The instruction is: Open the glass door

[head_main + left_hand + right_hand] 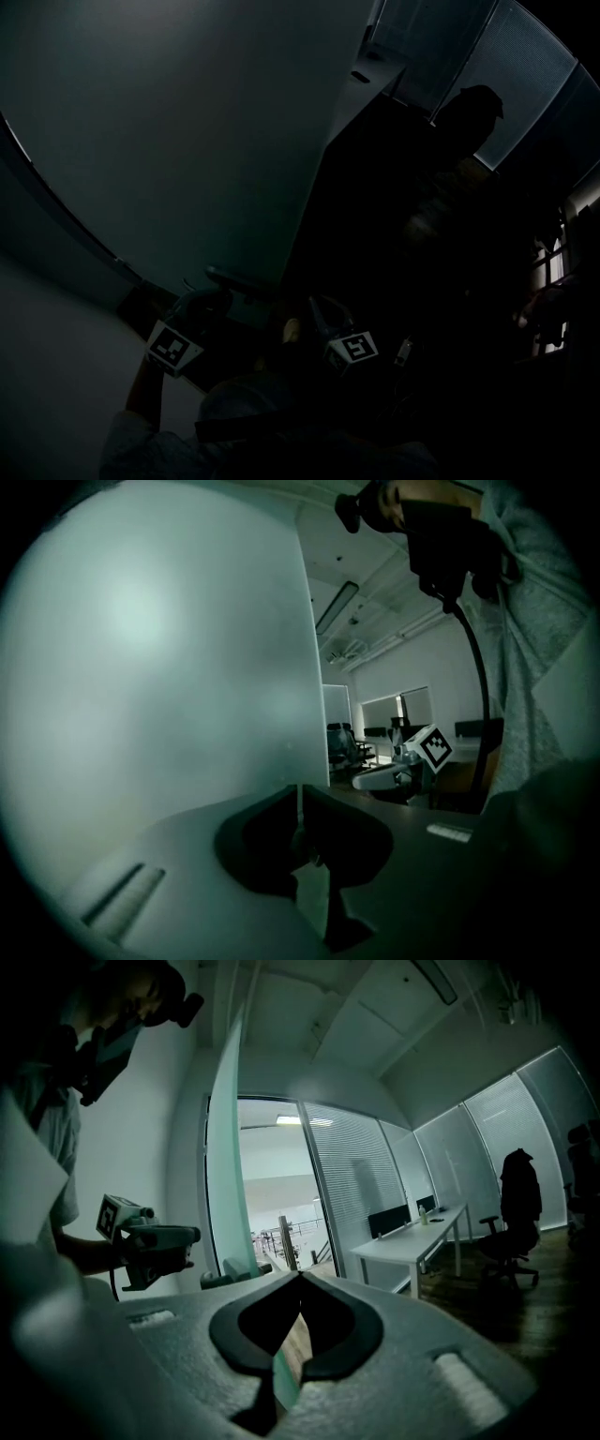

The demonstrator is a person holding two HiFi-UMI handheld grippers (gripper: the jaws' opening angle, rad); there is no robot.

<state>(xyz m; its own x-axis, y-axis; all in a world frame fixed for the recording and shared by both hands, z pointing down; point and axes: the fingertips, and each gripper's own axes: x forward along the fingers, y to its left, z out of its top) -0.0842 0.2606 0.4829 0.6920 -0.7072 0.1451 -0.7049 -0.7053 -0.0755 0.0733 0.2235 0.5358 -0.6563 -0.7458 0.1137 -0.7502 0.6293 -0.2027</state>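
The frosted glass door (187, 141) fills the upper left of the dark head view. In the left gripper view the door (159, 686) stands close on the left, and its free edge runs down behind my left gripper (300, 808). Those jaws meet at the tips and I see nothing between them. My right gripper (300, 1276) is also shut and empty, pointing at the doorway beside the door's edge (230, 1176). The right gripper view shows the left gripper's body (155, 1241) held level against that edge. Both marker cubes (174, 348) (354, 347) sit low in the head view.
Beyond the doorway are a railing (281, 1241) and a bright hall. To the right stand a slatted glass wall (356, 1176), a white desk (417, 1241) and an office chair with a jacket (516, 1213). My grey sleeve (534, 621) is close at the right.
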